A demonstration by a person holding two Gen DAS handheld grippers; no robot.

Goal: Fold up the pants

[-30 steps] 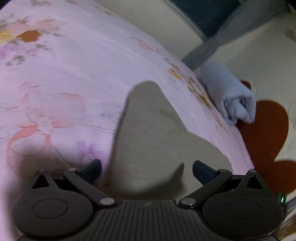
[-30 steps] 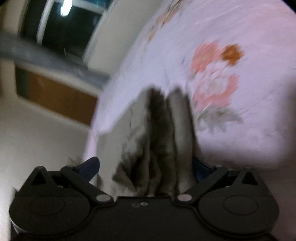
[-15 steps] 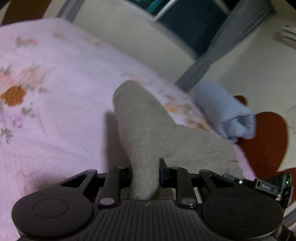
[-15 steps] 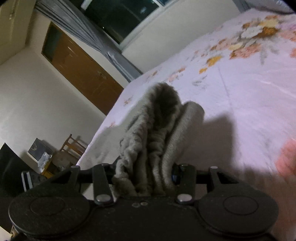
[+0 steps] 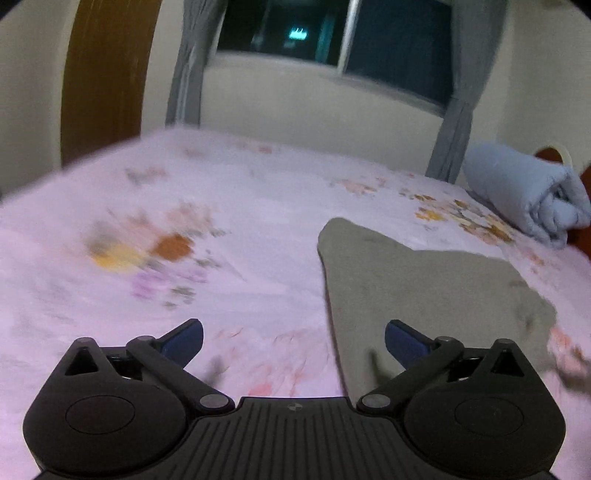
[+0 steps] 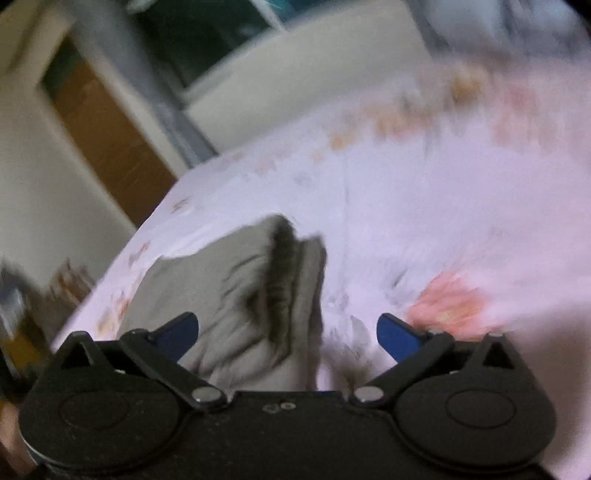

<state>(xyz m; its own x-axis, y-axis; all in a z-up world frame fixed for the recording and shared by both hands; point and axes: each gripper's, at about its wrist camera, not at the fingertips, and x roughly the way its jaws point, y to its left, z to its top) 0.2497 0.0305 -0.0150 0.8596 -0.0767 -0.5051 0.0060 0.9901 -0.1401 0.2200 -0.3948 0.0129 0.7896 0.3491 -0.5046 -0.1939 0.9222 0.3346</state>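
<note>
The grey pants (image 5: 417,291) lie flat on the bed (image 5: 229,199), on the pink flowered sheet, near the side of the bed where the rolled blue blanket (image 5: 524,192) sits. The left claw (image 5: 293,338) is opening, its two blue tips far apart, and nothing is between them but bare sheet. From this claw the pants lie ahead and off to the right, and only the right blue tip stands in front of the grey cloth, not pinching it. In that view the pants look like a wedge, with a narrow rounded end pointing away toward the window (image 5: 332,33) and the wide part stretching toward the blanket. The right claw (image 6: 288,336) is opening too, with both tips wide apart. Here the bunched, ribbed end of the pants (image 6: 258,291), maybe the waistband, sits in the gap close to the left tip, loose and not squeezed. Its long way runs from the claw out toward the wooden door (image 6: 107,136). I think the right claw is nearer to the cloth, since the cloth is already between its tips, while the left claw would have to slide right to reach the pants. The picture is blurry, so I cannot tell how many layers are stacked.
</note>
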